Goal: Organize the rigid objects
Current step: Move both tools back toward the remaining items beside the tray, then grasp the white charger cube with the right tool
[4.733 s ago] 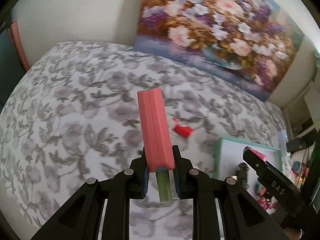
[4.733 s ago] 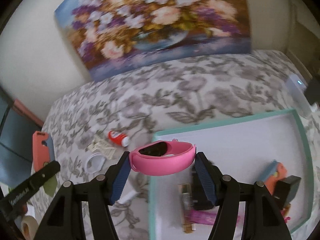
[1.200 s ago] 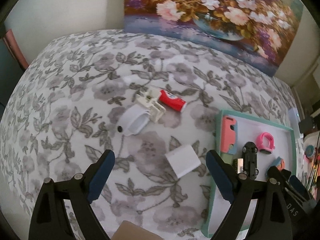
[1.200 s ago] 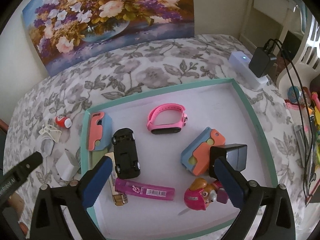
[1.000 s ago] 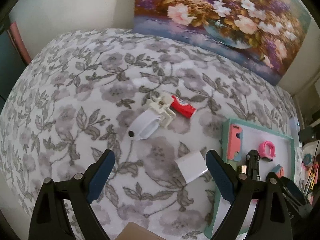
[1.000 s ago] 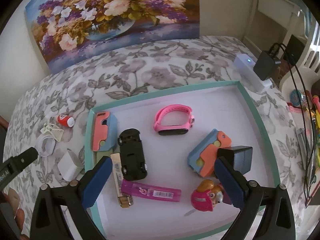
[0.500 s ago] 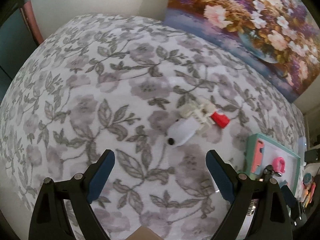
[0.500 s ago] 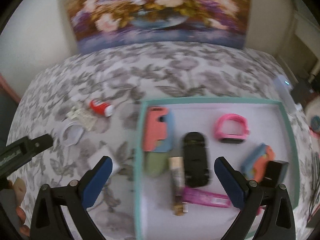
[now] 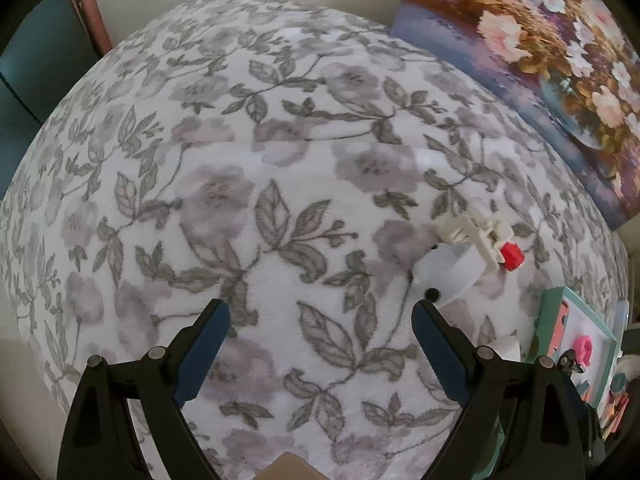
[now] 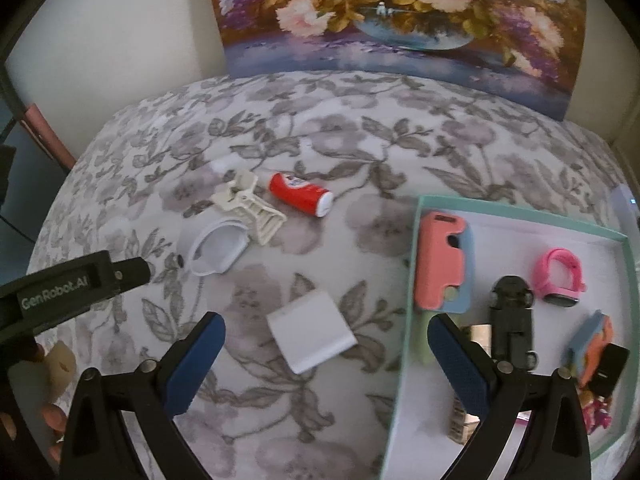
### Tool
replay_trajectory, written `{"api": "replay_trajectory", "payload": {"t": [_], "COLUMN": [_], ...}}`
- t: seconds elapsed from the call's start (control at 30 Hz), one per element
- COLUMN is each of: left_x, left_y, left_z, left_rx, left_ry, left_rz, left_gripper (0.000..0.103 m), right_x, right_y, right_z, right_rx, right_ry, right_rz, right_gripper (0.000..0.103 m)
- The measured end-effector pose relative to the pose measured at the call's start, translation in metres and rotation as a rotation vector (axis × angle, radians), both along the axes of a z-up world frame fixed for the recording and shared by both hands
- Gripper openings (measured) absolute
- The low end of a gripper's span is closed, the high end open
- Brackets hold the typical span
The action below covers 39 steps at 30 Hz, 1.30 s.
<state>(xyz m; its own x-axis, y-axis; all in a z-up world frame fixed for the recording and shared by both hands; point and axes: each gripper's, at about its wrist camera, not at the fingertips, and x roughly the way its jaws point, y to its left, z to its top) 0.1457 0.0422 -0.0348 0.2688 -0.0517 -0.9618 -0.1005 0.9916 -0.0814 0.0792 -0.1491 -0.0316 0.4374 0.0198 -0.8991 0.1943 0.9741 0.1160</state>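
Toys and small hard things, some in the tray with the green rim, some out on the flowery blanket.

In the tray: pink phone case on a blue one at the left side, black toy car next to it, pink watch band to the right of the car, blue and orange case near the right edge with a small black box touching it.

Out on the blanket: white square block just left of the tray, between the right claw's blue fingers but not touched. Farther up, red and white tube lying on its side, cream clip just beside it, white ring touching the clip.

Right claw: wide apart, nothing held, low over the blanket and the tray's left edge.

Left claw: wide apart too, nothing held, over bare blanket. White ring, clip and red tube up to its right, apart from its fingers. Tray far off at the right edge.

Flower painting leaning on the wall behind the blanket.
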Motion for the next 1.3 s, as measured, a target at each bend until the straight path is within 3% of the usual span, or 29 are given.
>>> {"api": "replay_trajectory", "payload": {"t": [0.33, 0.83, 1.3], "left_x": [0.005, 0.007, 0.009], "left_y": [0.007, 0.003, -0.002], "left_z": [-0.004, -0.009, -0.015], "left_rx": [-0.032, -0.049, -0.049], "left_ry": [0.006, 0.029, 0.038], "left_rz": [0.027, 0.01, -0.01], "left_gripper": [0.093, 0.093, 0.093], "right_x": [0.008, 0.008, 0.01], "right_y": [0.016, 0.021, 0.032], "right_z": [-0.013, -0.038, -0.043], "right_rx": [0.01, -0.015, -0.118], "right_ry": [0.017, 0.093, 0.101], "right_rz": [0.067, 0.099, 0.14], "right_gripper": [0.086, 0.082, 0.079]}}
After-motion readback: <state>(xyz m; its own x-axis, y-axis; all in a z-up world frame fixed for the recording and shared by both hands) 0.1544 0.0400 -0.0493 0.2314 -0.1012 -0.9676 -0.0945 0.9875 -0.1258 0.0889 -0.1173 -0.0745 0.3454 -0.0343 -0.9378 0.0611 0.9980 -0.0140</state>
